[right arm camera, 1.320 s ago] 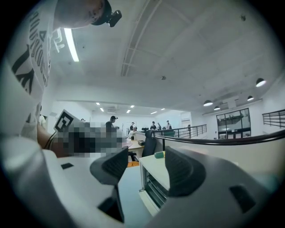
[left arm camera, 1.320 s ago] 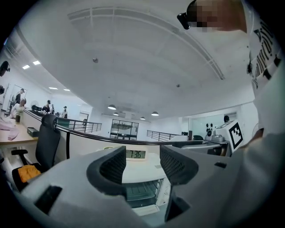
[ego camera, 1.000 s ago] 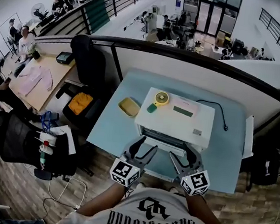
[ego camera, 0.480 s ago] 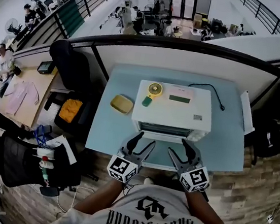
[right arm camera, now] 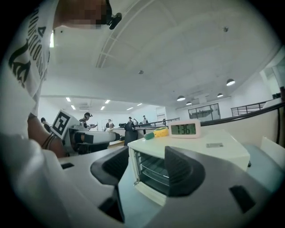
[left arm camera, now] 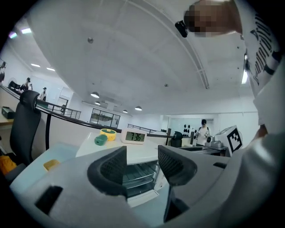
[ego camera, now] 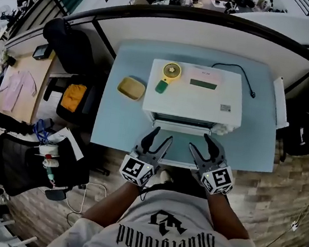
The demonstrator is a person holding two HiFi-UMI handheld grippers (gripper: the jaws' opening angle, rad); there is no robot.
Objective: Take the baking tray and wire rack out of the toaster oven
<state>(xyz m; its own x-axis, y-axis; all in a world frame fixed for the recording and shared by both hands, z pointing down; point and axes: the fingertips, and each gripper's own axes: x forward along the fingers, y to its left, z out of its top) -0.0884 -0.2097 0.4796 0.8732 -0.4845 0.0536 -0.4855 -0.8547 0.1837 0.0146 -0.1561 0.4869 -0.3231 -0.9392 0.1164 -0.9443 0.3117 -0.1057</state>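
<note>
A white toaster oven (ego camera: 194, 100) stands on the pale blue table (ego camera: 117, 126) with its door folded down toward me. In the left gripper view, wire shelves (left arm camera: 139, 173) show inside its dark mouth; the right gripper view shows these shelves (right arm camera: 156, 171) too. I cannot tell the baking tray from the rack. My left gripper (ego camera: 162, 136) and right gripper (ego camera: 200, 142) hover side by side just before the door, both pointing level at the opening. The left gripper (left arm camera: 143, 164) has just been closing a little, with nothing between its jaws. The right gripper (right arm camera: 142, 171) is open and holds nothing.
On the oven's top lie a digital clock (ego camera: 203, 84), a yellow round gadget (ego camera: 172, 70) and a green piece (ego camera: 160, 86). A yellow dish (ego camera: 131, 87) sits left of the oven. A black power cable (ego camera: 237, 72) runs behind it. A black office chair (ego camera: 69, 44) stands left of the table.
Both grippers have sunk to the level of the oven's mouth. The left jaws stand slightly narrower than before. My head has tilted further down over the table.
</note>
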